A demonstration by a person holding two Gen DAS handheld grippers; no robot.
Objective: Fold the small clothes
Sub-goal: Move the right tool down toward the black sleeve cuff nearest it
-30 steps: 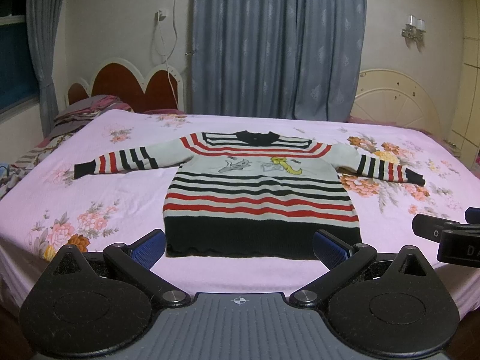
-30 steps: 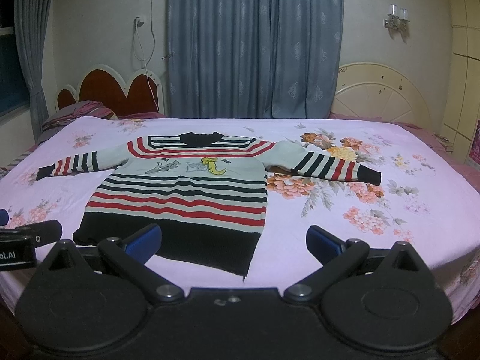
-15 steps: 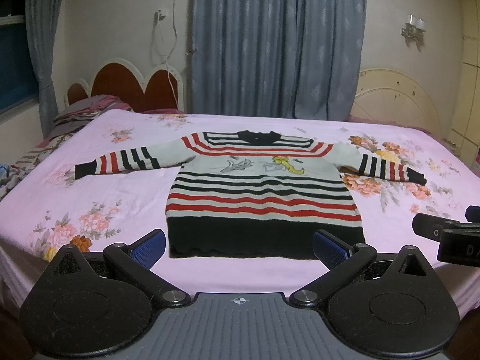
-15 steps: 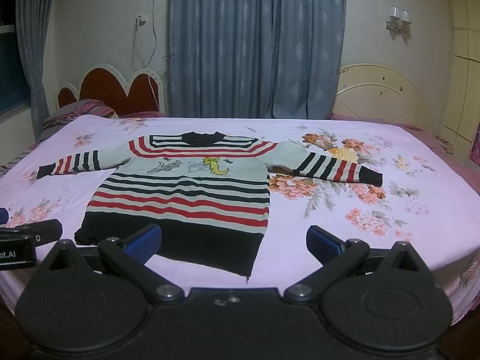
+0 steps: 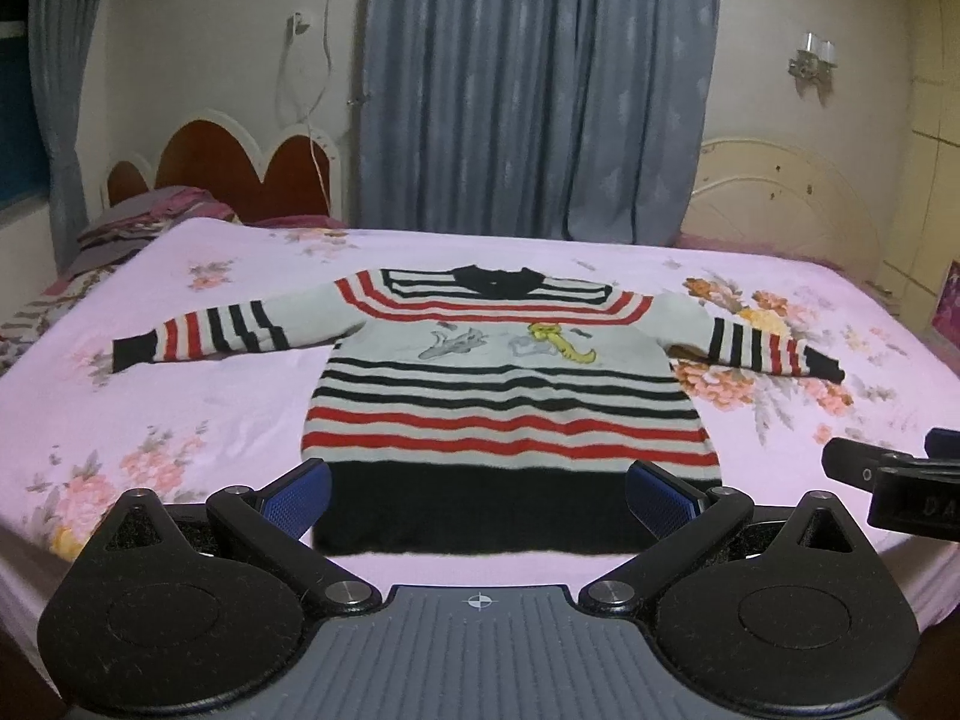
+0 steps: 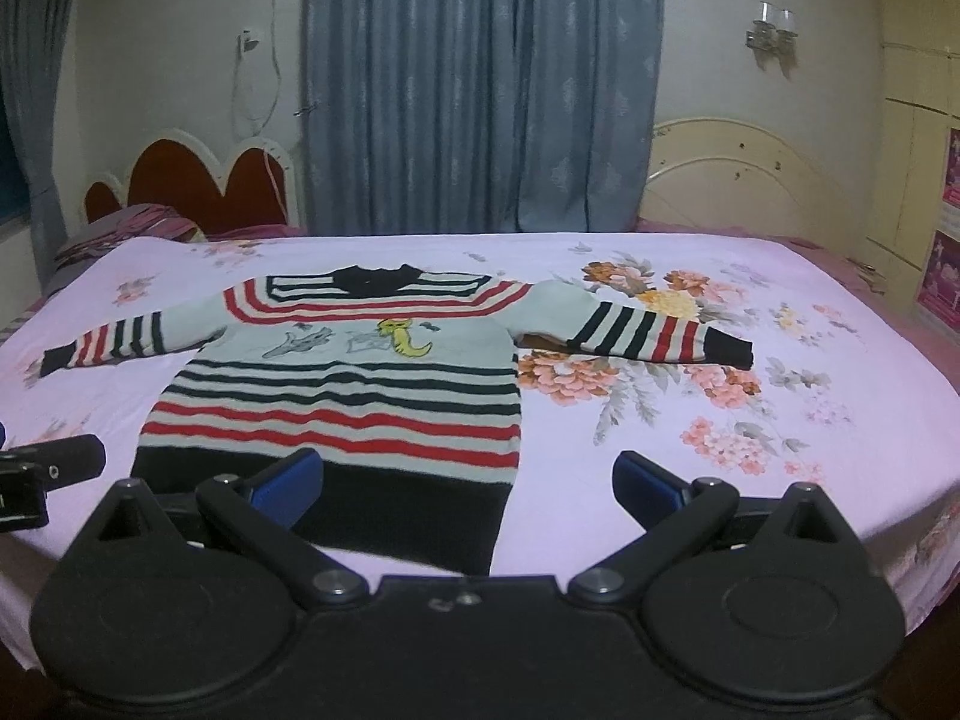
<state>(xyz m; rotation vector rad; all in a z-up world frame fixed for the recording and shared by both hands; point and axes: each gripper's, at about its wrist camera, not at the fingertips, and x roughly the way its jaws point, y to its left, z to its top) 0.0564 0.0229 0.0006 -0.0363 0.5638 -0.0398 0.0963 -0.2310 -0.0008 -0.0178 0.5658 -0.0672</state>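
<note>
Pink floral bed carries a striped sweater spread flat, hem behind blue fingertips; left gripper and right gripper both spread, empty

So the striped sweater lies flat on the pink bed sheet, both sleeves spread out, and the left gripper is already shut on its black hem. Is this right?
Not quite. The left gripper is open, its jaws apart near the black hem and holding nothing, as the left wrist view shows. The striped sweater does lie flat on the pink bed sheet, both sleeves spread out.
</note>
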